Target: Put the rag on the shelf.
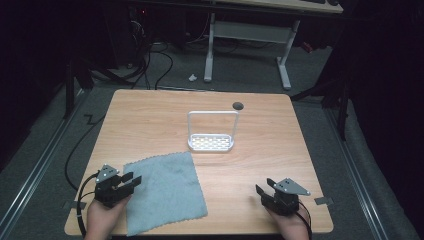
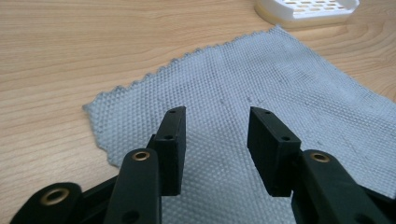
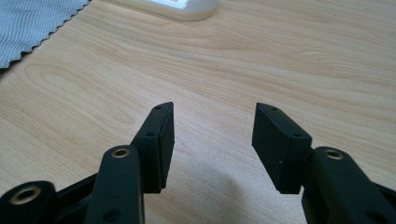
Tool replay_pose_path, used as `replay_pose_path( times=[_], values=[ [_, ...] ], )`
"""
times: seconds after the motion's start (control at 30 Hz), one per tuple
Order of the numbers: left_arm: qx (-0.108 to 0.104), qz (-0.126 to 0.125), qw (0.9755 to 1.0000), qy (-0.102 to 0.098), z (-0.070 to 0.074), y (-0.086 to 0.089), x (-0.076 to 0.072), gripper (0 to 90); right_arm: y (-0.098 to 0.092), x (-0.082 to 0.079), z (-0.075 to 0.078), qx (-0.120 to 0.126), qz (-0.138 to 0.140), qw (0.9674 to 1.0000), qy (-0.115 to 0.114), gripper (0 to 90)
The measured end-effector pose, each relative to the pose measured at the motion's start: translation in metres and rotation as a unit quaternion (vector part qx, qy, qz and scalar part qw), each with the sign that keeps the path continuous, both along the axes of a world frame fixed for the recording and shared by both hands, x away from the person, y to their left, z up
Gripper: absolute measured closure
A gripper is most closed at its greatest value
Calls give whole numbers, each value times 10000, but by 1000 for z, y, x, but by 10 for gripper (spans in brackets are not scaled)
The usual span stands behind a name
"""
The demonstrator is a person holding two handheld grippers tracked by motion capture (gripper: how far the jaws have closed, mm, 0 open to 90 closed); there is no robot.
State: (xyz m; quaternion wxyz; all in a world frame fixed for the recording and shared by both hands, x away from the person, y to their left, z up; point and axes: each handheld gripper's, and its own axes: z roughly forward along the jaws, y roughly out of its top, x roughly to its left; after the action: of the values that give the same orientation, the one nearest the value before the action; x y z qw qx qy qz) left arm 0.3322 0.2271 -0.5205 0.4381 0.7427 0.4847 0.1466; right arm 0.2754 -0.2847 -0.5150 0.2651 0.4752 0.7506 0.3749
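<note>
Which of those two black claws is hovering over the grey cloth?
The left gripper, its open jaws over the grey cloth. The right gripper has bare wooden table beneath it.

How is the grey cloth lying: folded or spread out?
Spread out: the grey cloth lies flat in one layer on the table, all edges visible, no folds.

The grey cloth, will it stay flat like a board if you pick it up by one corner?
Probably not. The grey cloth is thin woven fabric lying limp on the table, so it would likely droop and fold. It looks light, and may bunch if pushed.
</note>
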Motion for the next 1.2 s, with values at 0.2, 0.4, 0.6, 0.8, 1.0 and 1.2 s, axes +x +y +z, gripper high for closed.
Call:
replay_pose_path(
  times=[0.2,0.4,0.6,0.8,1.0,1.2],
  values=[
    [6,-27,10000,33,-1,-1,-1,567,0,-1,0,-8,50,10000,-41,509],
    [54,-117,9999,84,1,-6,-3,560,0,0,-1,23,62,10000,-10,509],
    [793,-352,9957,312,2,-30,-9,900,1,-1,-1,77,91,9999,36,512],
    [899,-488,9941,355,-6,-39,-10,900,4,-1,-1,26,204,9998,20,514],
    [916,-940,9910,265,-7,-59,-19,900,8,-1,-1,85,309,9994,87,536],
    [869,-1114,9897,241,-6,-71,-23,897,19,-1,4,367,560,9977,87,641]
  ],
)
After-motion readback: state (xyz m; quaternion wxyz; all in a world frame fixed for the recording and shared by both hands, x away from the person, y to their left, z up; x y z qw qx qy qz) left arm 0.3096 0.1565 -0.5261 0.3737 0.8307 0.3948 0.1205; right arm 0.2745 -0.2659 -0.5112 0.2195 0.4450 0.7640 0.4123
